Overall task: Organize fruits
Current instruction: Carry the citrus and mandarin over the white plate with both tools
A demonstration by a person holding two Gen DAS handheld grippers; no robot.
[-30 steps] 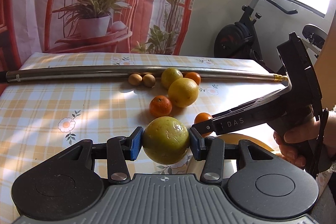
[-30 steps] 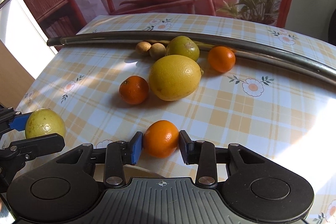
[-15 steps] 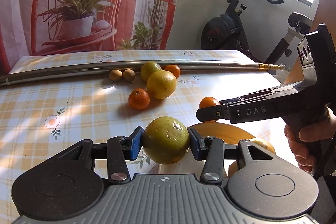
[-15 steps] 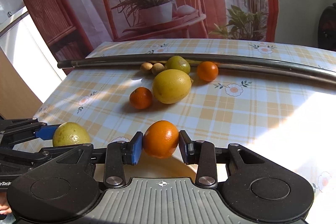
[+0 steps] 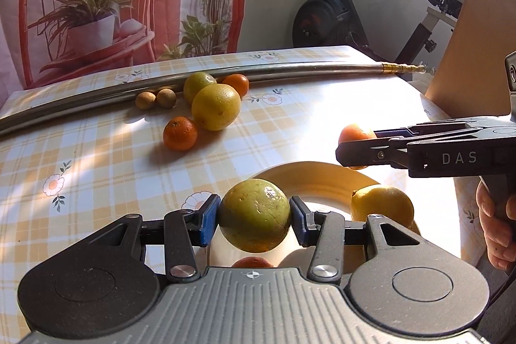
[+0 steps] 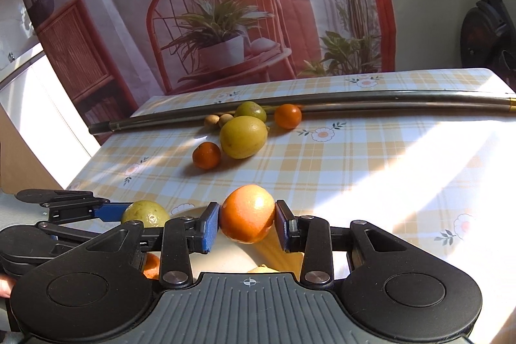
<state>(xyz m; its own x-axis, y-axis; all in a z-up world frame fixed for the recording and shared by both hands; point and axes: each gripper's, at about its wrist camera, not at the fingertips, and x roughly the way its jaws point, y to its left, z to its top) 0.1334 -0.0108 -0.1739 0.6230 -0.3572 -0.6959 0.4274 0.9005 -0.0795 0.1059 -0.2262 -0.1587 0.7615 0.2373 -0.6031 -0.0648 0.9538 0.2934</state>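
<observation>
My left gripper (image 5: 254, 220) is shut on a green-yellow round fruit (image 5: 254, 219), held above the yellow plate (image 5: 309, 179) at the table's near edge. A lemon (image 5: 382, 203) and part of an orange (image 5: 251, 262) lie on that plate. My right gripper (image 6: 247, 226) is shut on an orange (image 6: 247, 213), also over the plate (image 6: 238, 257); in the left wrist view that gripper (image 5: 351, 147) enters from the right with its orange (image 5: 354, 132). In the right wrist view the left gripper's green fruit (image 6: 145, 213) shows at the left.
Farther back on the checked tablecloth lie a large yellow citrus (image 5: 216, 107), a green citrus (image 5: 198, 83), two small oranges (image 5: 180, 132) (image 5: 236, 84) and two small brown fruits (image 5: 156, 99) against a long metal pipe (image 5: 290, 68). An exercise bike (image 5: 338, 12) stands beyond the table.
Both grippers have pulled back toward the near edge and lifted, each still holding its fruit. The plate with the lemon has come into fuller view beneath them.
</observation>
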